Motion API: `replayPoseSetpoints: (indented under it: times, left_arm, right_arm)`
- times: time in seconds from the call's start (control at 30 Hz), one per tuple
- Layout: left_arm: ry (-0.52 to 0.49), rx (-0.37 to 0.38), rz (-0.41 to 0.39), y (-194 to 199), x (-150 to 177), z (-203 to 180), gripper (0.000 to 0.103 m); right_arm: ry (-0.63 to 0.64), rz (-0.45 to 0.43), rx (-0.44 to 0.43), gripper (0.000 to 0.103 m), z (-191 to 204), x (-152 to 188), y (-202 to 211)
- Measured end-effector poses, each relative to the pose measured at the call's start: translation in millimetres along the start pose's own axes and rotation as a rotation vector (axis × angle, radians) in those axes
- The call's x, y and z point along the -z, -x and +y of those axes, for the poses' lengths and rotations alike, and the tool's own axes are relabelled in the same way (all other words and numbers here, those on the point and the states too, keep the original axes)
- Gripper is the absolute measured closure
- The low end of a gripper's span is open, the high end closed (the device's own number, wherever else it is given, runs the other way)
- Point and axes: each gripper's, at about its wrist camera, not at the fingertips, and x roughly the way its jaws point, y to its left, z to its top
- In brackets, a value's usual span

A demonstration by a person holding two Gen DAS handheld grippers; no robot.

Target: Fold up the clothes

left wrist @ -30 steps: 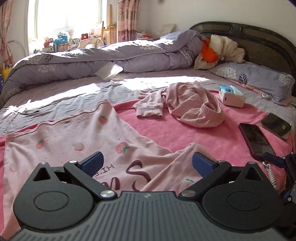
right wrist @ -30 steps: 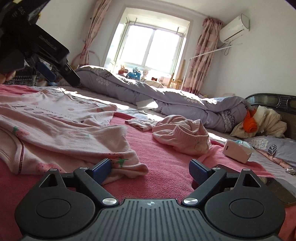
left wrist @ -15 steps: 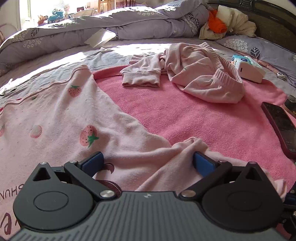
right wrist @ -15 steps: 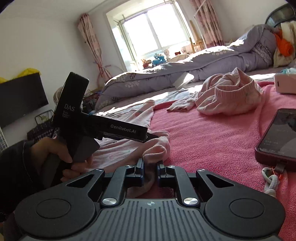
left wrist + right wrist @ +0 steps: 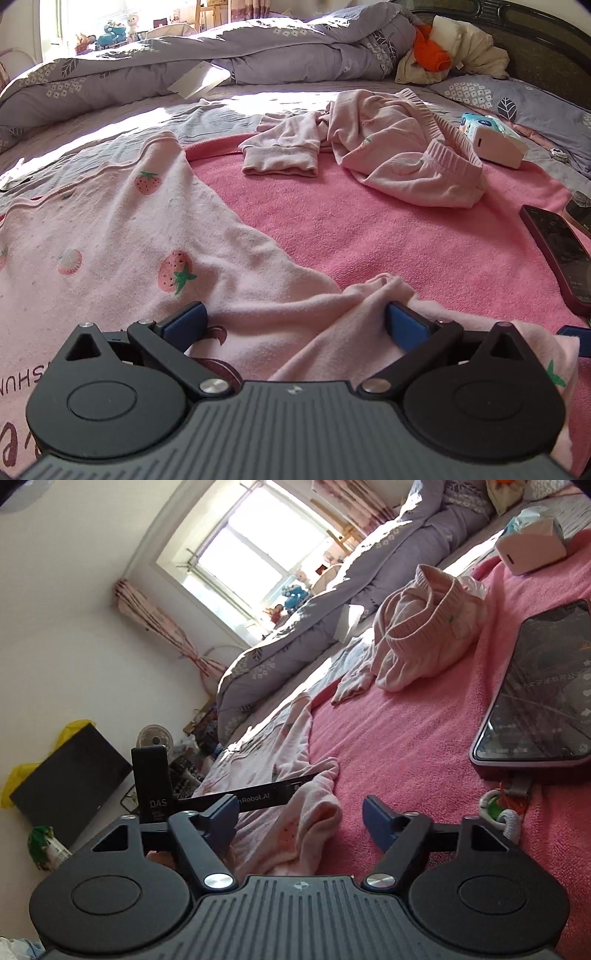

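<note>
Looking at the bed w/ both wrist cams. Pink strawberry top lies spread on the pink blanket, mostly on the left side; its sleeve is bunched at the near edge.

Left claw: released, jaws wide, low over the top, a fabric ridge lying between the blue pads w/o being pinched. Right claw: jaws opening, sleeve end lies in the gap, pads not pressing it, so released. Right cam view is rolled hard, horizon tilted.

Around: crumpled pink trousers further up the blanket, well apart from the top. Tissue box just beyond them. Phone in a dark red case near the right claw, charm/lanyard at its lower end just beside the right finger. Second dark device past the phone, partly cut off. Purple duvet rolled along the far side, orange and cream clothes by the headboard, pillow on the right. Nothing lies on top of the strawberry top.

Vs half a sec ago: the right claw was clenched on the sleeve, now let go and rolled over. Left claw view unchanged over that half sec; a full sec back it was higher, w/ more of the room showing.
</note>
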Motion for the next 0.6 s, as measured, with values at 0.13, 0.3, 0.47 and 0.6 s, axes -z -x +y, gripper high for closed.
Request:
replayPoseSetpoints:
  times: [0.13, 0.3, 0.47, 0.6]
  left_arm:
    - [0.014, 0.010, -0.002, 0, 0, 3, 0.000]
    - [0.020, 0.018, -0.002, -1, 0, 4, 0.000]
    - [0.017, 0.016, 0.006, -2, -1, 4, 0.000]
    - [0.009, 0.018, 0.028, -3, -5, 4, 0.000]
  right_arm:
    - [-0.077, 0.041, 0.095, 0.059, -2, -5, -36]
    - [-0.113, 0.102, 0.076, 0.096, -11, 5, -37]
    - [-0.139, 0.145, 0.058, 0.097, -13, 13, -18]
    - [-0.183, 0.174, 0.039, 0.098, -17, 13, -6]
